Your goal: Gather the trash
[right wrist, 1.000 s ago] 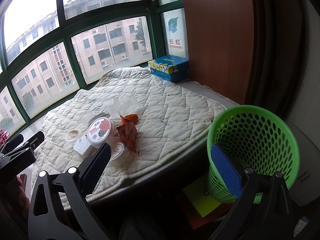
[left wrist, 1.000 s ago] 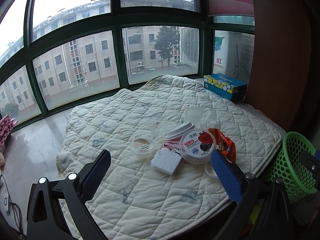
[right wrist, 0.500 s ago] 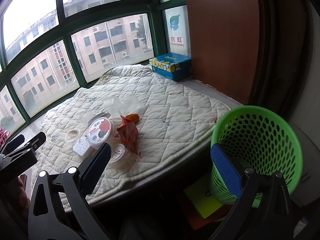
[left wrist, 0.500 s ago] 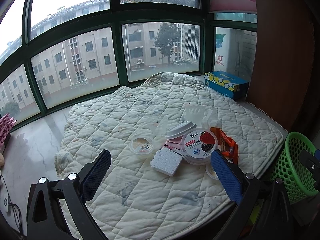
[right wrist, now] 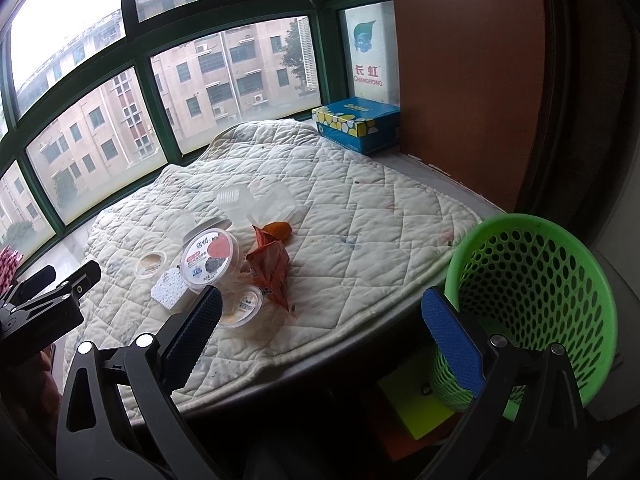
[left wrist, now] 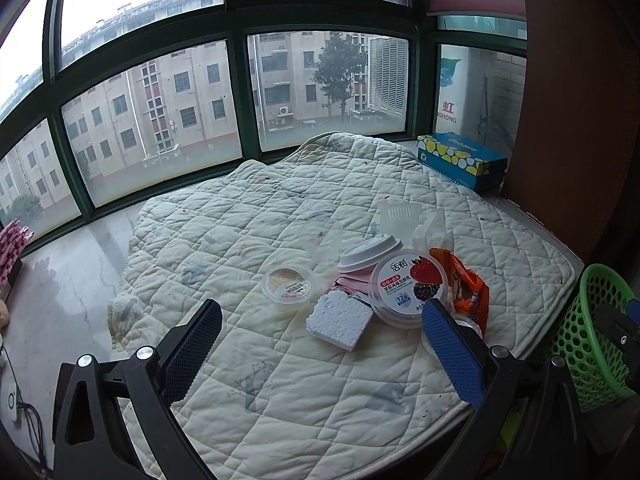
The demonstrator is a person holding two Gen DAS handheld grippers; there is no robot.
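1. While nothing is yet grasped: step in hand judged as approach. Left gripper (left wrist: 322,354) spread wide, empty; right gripper (right wrist: 322,338) likewise.
2. Trash cluster mid-frame on quilted pad (left wrist: 280,380): yogurt lid (left wrist: 408,286), foam block (left wrist: 339,319), orange wrapper (left wrist: 466,288).
3. Next move: close on one piece, carry to green basket (right wrist: 532,296), lower right.
4. Right view only: small cup (right wrist: 242,306) uncovered, basket interior. Left view only: paper cup lid (left wrist: 370,251) plainly.
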